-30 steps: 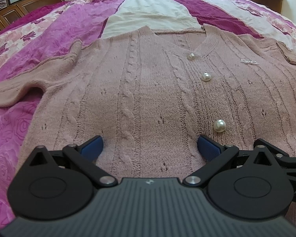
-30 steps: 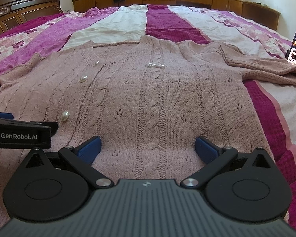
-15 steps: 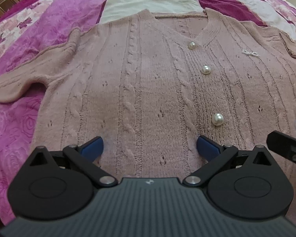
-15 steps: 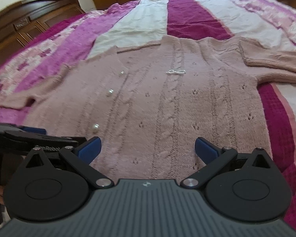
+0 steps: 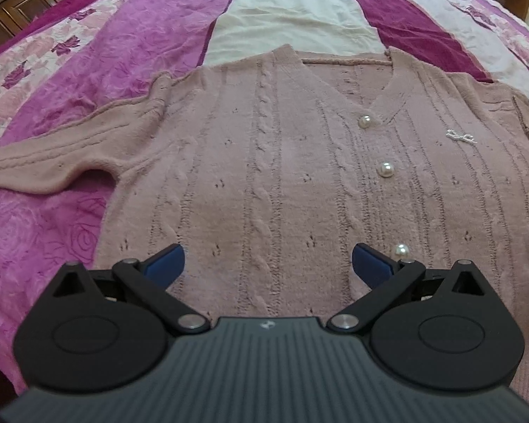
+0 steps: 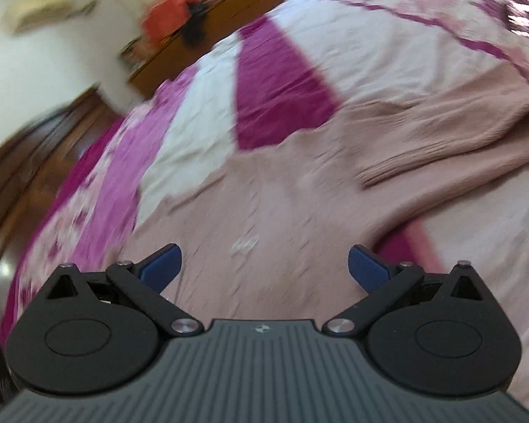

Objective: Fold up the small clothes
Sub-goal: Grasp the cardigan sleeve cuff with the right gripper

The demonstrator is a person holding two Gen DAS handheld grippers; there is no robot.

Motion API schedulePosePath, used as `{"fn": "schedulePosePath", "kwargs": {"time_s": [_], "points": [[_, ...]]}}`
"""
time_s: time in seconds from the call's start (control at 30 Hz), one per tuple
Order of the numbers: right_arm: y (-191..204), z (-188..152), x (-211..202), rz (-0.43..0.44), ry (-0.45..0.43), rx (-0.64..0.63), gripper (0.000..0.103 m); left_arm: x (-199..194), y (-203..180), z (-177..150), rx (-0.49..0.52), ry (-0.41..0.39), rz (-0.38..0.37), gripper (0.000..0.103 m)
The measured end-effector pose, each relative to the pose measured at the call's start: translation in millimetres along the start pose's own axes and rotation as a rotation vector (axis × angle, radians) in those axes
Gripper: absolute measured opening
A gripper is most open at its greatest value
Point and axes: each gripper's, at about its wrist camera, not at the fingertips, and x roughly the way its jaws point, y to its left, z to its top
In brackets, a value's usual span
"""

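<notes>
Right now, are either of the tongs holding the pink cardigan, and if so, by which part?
Nothing is held. The left tongs and right tongs are both open above the pink cardigan, which lies spread on the bedspread.

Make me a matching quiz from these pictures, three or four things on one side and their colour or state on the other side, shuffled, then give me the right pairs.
Things:
1. cardigan
2. buttons
3. left tool
4. centre stripe of the bedspread

Colour or state:
A. plain white
B. open, holding nothing
C. dusty pink cable knit, spread flat
D. round and pearly

Pairs: 1-C, 2-D, 3-B, 4-A
</notes>
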Motion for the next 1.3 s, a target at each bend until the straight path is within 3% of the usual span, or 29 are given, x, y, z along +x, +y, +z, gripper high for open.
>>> {"fn": "schedulePosePath", "kwargs": {"time_s": [0.23, 0.67, 0.77, 0.87, 0.9, 1.0, 1.1, 1.3], "points": [[-46, 33, 19, -0.022, -0.077, 0.148, 0.103, 10, 2, 0, -0.002, 0.029, 0.034, 0.103], [-80, 47, 53, -0.120, -0.144, 0.198, 0.091, 25, 4, 1, -0.011, 0.056, 0.050, 0.103], [-82, 50, 56, -0.154, -0.155, 0.212, 0.078, 26, 4, 1, -0.008, 0.056, 0.050, 0.103], [-87, 49, 55, -0.202, -0.166, 0.228, 0.052, 27, 4, 1, -0.012, 0.057, 0.046, 0.103], [-91, 48, 53, -0.213, -0.169, 0.236, 0.038, 27, 4, 1, -0.013, 0.057, 0.045, 0.103], [-101, 47, 49, -0.197, -0.169, 0.265, 0.020, 27, 5, 2, -0.012, 0.055, 0.042, 0.103], [-104, 46, 43, -0.166, -0.169, 0.268, 0.013, 26, 5, 2, -0.006, 0.051, 0.042, 0.103], [-86, 46, 31, -0.109, -0.183, 0.223, 0.009, 20, 8, 3, -0.010, 0.038, 0.044, 0.103]]}}
